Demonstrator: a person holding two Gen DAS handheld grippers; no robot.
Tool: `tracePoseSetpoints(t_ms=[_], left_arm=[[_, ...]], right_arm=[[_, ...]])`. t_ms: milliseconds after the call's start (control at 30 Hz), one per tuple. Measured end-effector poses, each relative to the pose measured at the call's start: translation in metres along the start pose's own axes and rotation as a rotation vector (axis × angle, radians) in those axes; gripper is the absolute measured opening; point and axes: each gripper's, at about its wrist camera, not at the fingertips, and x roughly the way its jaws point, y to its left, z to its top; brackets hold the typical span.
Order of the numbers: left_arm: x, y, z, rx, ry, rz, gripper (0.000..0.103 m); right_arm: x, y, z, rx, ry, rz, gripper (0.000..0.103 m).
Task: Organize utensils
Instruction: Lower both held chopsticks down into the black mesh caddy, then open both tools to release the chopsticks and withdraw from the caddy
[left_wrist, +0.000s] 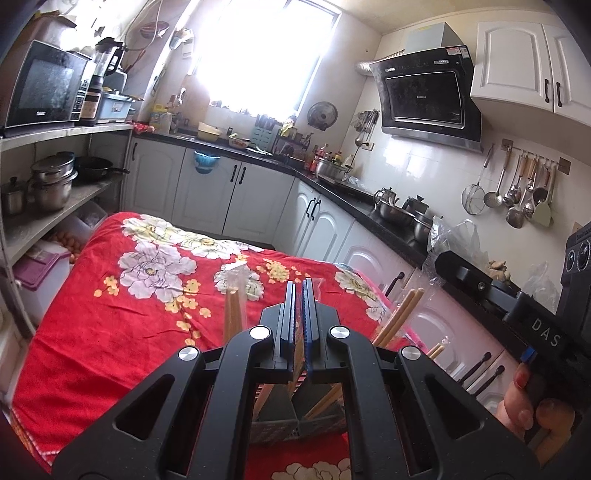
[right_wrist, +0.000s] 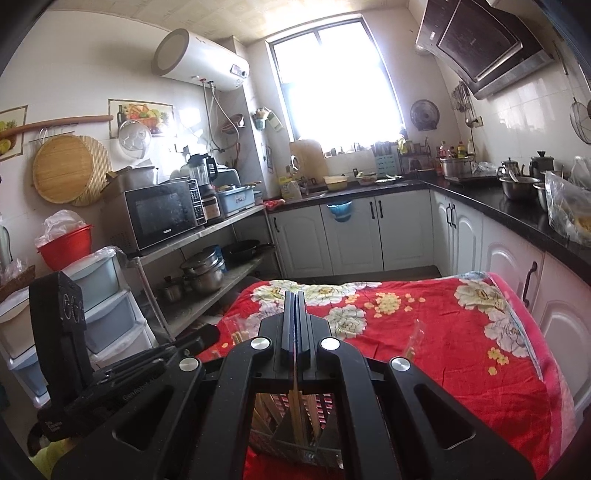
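Wooden chopsticks in clear plastic sleeves (left_wrist: 233, 310) stand in a grey utensil basket (left_wrist: 295, 424) on the table with the red flowered cloth (left_wrist: 110, 332). My left gripper (left_wrist: 299, 291) is above the basket, its jaws nearly together on a thin chopstick that runs down between them. More chopsticks (left_wrist: 397, 314) lean to the right. My right gripper (right_wrist: 294, 301) is also above the basket (right_wrist: 291, 439), shut on a chopstick (right_wrist: 295, 406) that hangs below it. The right gripper body shows in the left wrist view (left_wrist: 517, 306), held by a hand.
White cabinets under a black counter (right_wrist: 480, 199) run along the back and right. A metal shelf (right_wrist: 207, 236) with a microwave and pots stands left of the table. Ladles hang on the right wall (left_wrist: 517, 195). Plastic drawers (right_wrist: 107, 314) stand at the left.
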Motion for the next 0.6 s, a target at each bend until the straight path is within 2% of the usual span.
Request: tracePoseSetpoints(t_ms=[600], left_arm=[[-0.013, 0.008, -0.011, -0.015, 0.016, 0.017, 0.001]], right_arm=[[-0.013, -0.022, -0.019, 0.068, 0.027, -0.029, 0.001]])
